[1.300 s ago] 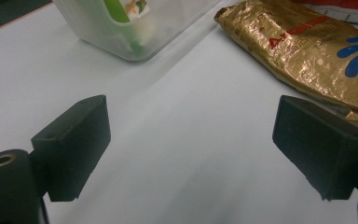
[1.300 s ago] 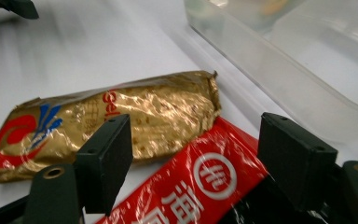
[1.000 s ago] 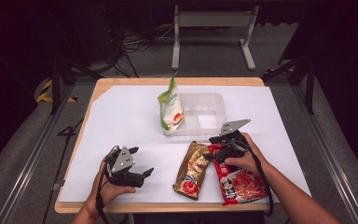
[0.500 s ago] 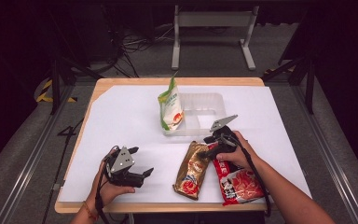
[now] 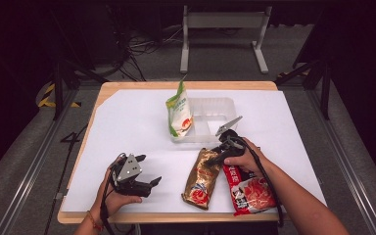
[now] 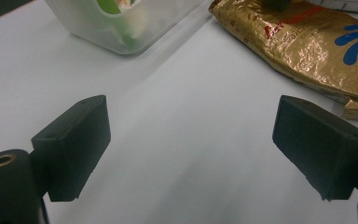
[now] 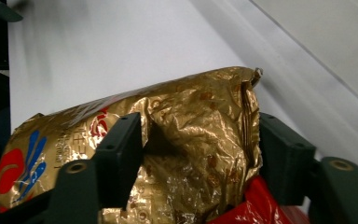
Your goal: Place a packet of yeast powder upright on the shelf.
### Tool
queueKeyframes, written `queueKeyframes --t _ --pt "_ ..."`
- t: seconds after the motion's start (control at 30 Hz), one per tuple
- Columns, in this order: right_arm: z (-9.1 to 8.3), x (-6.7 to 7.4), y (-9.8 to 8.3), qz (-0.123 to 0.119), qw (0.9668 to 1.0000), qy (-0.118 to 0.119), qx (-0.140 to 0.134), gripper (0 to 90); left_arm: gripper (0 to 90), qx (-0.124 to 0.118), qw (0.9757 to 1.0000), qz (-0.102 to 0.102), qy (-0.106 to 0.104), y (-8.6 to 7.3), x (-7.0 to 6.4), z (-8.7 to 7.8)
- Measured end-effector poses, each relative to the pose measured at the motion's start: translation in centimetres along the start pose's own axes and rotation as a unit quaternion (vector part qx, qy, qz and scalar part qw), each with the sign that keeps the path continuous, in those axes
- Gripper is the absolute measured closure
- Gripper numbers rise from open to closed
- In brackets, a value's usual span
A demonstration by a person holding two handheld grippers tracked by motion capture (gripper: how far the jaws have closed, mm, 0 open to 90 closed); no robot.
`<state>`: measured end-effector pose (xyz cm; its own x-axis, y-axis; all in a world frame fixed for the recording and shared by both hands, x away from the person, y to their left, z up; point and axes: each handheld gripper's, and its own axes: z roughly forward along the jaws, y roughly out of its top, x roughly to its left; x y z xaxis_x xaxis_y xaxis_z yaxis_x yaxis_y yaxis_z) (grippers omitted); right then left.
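My right gripper (image 7: 196, 154) has just been closing and now pinches the crumpled far end of the gold bag (image 7: 135, 154), which lies near the surface's (image 5: 127, 122) front edge beside the red bag (image 5: 249, 188). The slick foil could slip free, or I might catch the red bag underneath. My left gripper (image 6: 191, 154) rests spread, empty.

Green-and-white pouch (image 5: 180, 113) upright in clear plastic tub (image 5: 220, 108), red packet (image 5: 250, 191) flat on white table (image 5: 137, 127)
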<state>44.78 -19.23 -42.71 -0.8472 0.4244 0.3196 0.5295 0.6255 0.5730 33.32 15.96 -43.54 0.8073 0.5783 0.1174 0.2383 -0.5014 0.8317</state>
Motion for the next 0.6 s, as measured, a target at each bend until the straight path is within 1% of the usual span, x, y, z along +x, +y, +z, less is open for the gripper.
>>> queueKeyframes --t 0.17,0.27,0.33,0.5,0.6 --pt "-0.6 -0.2 0.0 0.005 0.9997 -0.013 -0.018 63.0 12.4 0.001 1.0 0.0 0.001 0.0 0.0 0.0" --pt "-0.7 -0.1 0.0 0.005 0.9993 -0.024 -0.028 73.2 12.5 0.004 1.0 -0.001 0.002 -0.1 0.0 0.1" --pt "-0.8 0.1 0.1 0.0 0.9992 -0.023 -0.033 80.3 12.6 0.005 1.0 -0.001 0.002 -0.1 0.1 0.1" --pt "-0.7 0.6 0.4 -0.014 0.9988 -0.032 -0.034 85.5 12.6 0.006 1.0 -0.003 0.002 -0.2 0.2 0.1" --pt "-1.1 1.2 0.7 -0.023 0.998 -0.033 -0.048 87.2 12.7 0.002 1.0 -0.005 0.003 -0.2 0.2 0.0"
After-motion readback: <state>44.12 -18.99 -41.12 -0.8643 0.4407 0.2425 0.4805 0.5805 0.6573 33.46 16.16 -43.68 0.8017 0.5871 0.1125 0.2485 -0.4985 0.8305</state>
